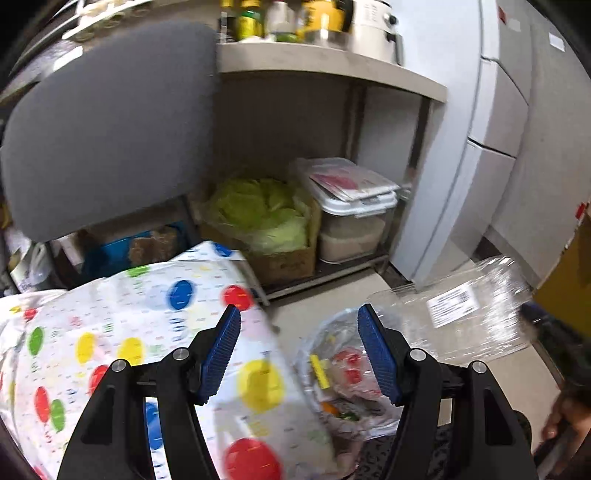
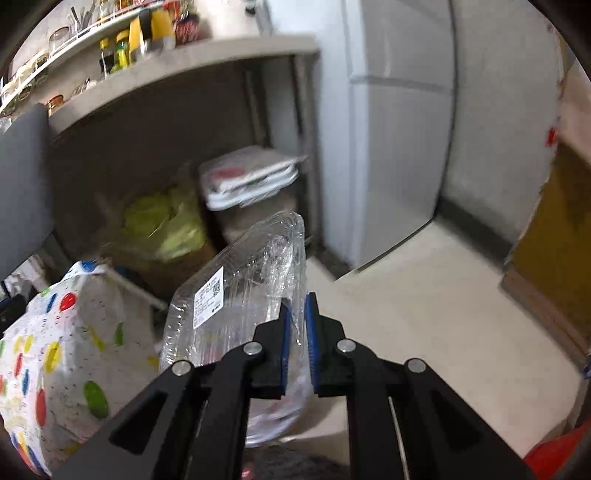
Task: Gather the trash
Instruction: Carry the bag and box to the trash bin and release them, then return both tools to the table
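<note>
The clear plastic container (image 2: 236, 295), wrapped in film and carrying a white printed label (image 2: 208, 295), is pinched at its right edge between the blue pads of the right tongs (image 2: 297, 332), which are pressed almost together on it. It hangs tilted above the floor (image 2: 424, 314). In the left wrist view the same container (image 1: 454, 306) appears at about three o'clock, blurred, just above and to the right of a transparent trash bag (image 1: 343, 384) with red, yellow and orange waste inside. The left tongs (image 1: 299, 350) are spread wide, and nothing is between the pads; the trash bag shows in the gap behind them, lower down. At nine o'clock from the bag lies a white cloth with coloured dots (image 1: 129, 332), covering a surface whose kind I cannot tell. Behind it, at eleven o'clock, stands a grey chair back (image 1: 110, 129). Under the table (image 1: 332, 66), at twelve o'clock, there is a cardboard box with green cabbage (image 1: 258, 214) and beside it a white lidded bin (image 1: 354, 218). Bottles (image 1: 251, 18) stand on the table. A white refrigerator (image 1: 491, 129) is at two o'clock.
</note>
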Tool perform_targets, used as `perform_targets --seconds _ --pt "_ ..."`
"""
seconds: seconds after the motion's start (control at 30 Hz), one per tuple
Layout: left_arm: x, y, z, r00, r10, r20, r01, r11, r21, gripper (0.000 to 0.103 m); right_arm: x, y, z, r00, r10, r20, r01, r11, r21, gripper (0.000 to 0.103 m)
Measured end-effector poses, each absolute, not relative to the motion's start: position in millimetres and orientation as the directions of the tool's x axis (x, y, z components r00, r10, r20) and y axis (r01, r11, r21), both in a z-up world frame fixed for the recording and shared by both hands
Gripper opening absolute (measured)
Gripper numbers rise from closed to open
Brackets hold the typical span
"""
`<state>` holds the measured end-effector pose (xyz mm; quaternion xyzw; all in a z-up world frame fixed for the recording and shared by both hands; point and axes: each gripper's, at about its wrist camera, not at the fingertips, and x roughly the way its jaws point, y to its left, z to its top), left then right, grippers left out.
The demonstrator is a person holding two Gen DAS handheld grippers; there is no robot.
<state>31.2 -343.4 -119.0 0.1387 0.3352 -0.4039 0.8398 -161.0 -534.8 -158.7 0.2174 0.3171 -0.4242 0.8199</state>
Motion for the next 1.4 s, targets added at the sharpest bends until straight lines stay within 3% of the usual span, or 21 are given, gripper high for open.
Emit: perform_targets --seconds 0.1,0.27,0.4,0.87,1.1,1.4 --pt "39 -326 -116 0.478 -0.566 -0.672 0.745 0.666 -0.031 0.067 -137 -534 -181 0.394 -0.52 -0.758 0.836 0.546 0.06 0.024" --pt "50 -301 -114 0.497 -0.549 -0.672 0.715 0.698 -0.043 0.067 -133 -520 -173 0.374 -0.568 -0.733 0.836 0.548 0.001 0.044" --pt "53 -287 -114 0.501 -0.546 -0.672 0.699 0.713 -0.058 0.067 -126 -513 -166 0.409 -0.507 -0.758 0.779 0.627 0.0 0.058" --pt "47 -212 -103 0.581 -0.481 -0.657 0.614 0.789 -0.035 0.067 -124 -447 -103 0.582 -0.472 -0.662 0.658 0.752 0.043 0.059" --pt "58 -125 -99 0.694 -0.327 -0.641 0.435 0.9 0.012 0.067 -67 -368 -84 0.743 -0.278 -0.608 0.41 0.908 0.086 0.059" --pt "109 4 -103 0.758 -0.101 -0.644 0.136 0.991 0.005 0.067 40 -269 -89 0.786 -0.06 -0.615 0.127 0.99 0.066 0.059"
